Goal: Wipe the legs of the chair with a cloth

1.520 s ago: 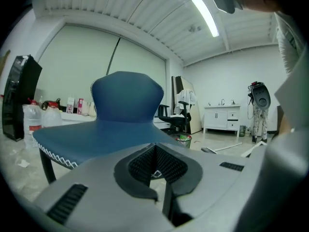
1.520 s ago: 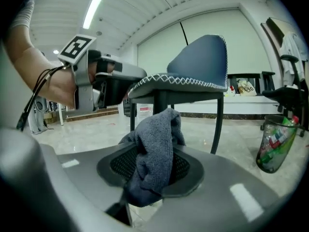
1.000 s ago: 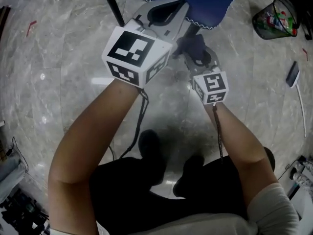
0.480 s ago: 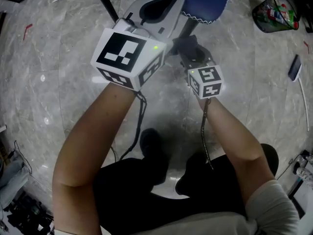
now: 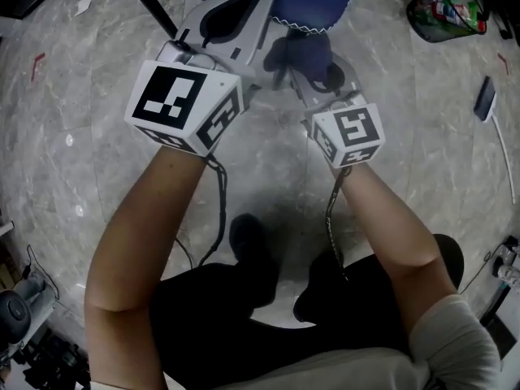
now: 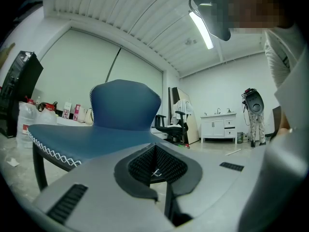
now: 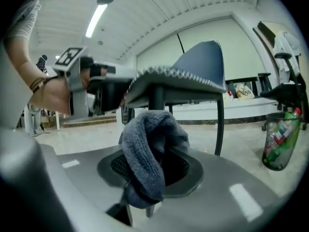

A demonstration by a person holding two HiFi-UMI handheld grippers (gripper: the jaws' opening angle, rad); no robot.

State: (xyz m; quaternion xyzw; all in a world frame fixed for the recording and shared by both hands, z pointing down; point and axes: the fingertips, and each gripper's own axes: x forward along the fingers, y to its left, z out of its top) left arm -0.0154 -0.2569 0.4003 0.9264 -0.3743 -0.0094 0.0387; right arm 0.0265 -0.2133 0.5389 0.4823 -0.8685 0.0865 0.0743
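Grey-blue cloth [image 7: 144, 151], navy chair [image 6: 123, 109]

We find no words, numbers or brand names that we can read. The cube [image 5: 183, 104] on the left tongs [image 6: 155, 164] and its twin on the right tongs [image 7: 145, 178] carry only black-and-white square patterns. Print on the packaging in the waste bin [image 5: 426, 23] is too small to make out.

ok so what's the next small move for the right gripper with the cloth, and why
Probably ease the right gripper forward until its bunched grey-blue terry cloth presses the thin black chair leg straight ahead, then stroke downward. The jaws are shut on the cloth, and whether it touches the leg yet is unclear.
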